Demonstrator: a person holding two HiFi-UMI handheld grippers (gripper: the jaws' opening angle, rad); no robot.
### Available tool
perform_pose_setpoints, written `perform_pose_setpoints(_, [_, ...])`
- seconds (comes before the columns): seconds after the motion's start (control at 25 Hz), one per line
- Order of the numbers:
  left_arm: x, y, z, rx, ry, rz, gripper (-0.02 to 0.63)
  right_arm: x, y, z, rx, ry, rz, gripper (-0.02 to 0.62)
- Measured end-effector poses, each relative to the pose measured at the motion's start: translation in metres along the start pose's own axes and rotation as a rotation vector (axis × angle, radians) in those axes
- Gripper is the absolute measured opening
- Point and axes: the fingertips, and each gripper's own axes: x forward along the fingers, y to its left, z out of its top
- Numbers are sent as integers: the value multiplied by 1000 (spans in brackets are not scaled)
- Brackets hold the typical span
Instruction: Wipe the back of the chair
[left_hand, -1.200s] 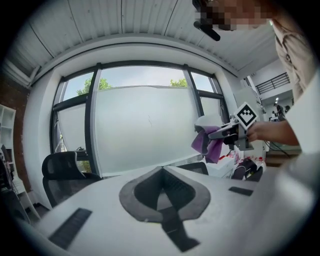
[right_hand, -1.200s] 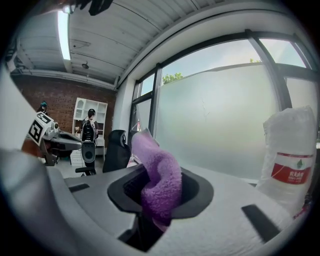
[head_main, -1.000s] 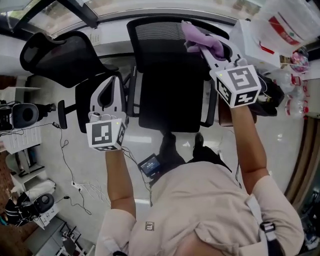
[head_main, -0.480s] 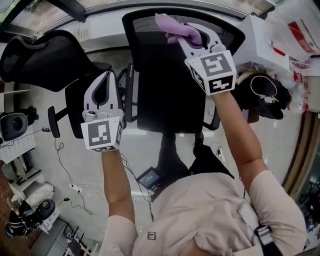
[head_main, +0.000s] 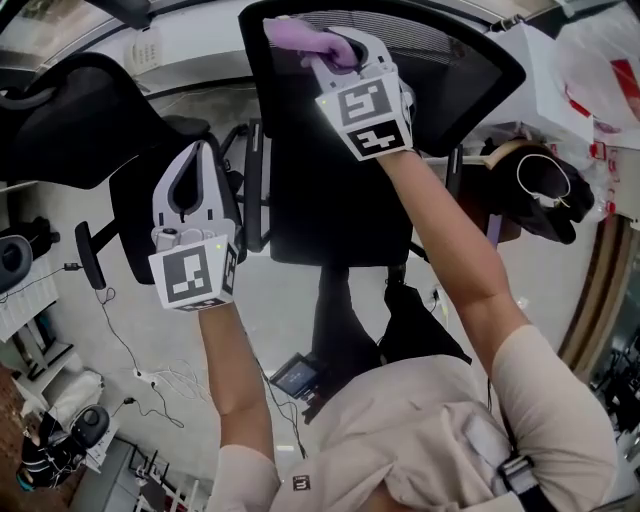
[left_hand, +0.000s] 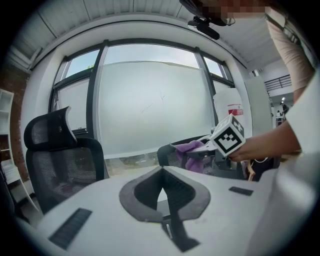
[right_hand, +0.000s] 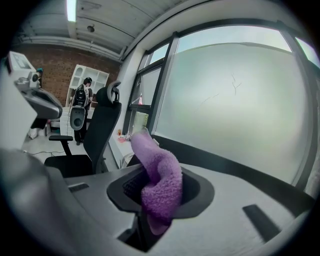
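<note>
In the head view, the purple cloth (head_main: 298, 34) is held by the right gripper (head_main: 325, 48) against the top rim of the chair back (head_main: 450, 62), near that rim's left end. The rim's long axis is laid across the picture, so most of the unwiped length lies to the right of the jaws and the mesh face below them. The left gripper (head_main: 196, 160) is held apart, beside the chair's left armrest. It is the farther of the two from the rim. In the left gripper view, its jaws (left_hand: 163, 192) are seen brought together with nothing between them, and the cloth (left_hand: 189, 149) is seen ahead and to the right. In the right gripper view, the jaws (right_hand: 156, 202) are clamped on the cloth (right_hand: 161, 180). The dark band just beyond is judged to be the rim, running off rightward.
</note>
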Motion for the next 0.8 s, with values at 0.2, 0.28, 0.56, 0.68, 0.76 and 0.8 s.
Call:
perform_pose_setpoints(0.2, [13, 7, -17, -19, 18, -4, 6, 32, 20, -11, -69, 24, 8, 98])
perform_pose_setpoints(0.28, [18, 10, -23, -27, 33, -8, 6, 42, 27, -13, -99, 37, 9, 97])
perform_pose_setpoints(0.56, [31, 13, -35, -28, 37, -25, 6, 58, 32, -14, -132, 33, 3, 92])
perform_pose_setpoints(0.68, [37, 7, -35, -24, 42, -37, 6, 54, 25, -18, -129, 37, -5, 92])
perform_pose_setpoints(0.76, [41, 0, -33, -20, 43, -48, 6, 46, 15, -24, -118, 47, -18, 92])
perform_pose_setpoints(0.8, [44, -5, -32, -19, 43, -53, 6, 41, 7, -29, -110, 54, -29, 92])
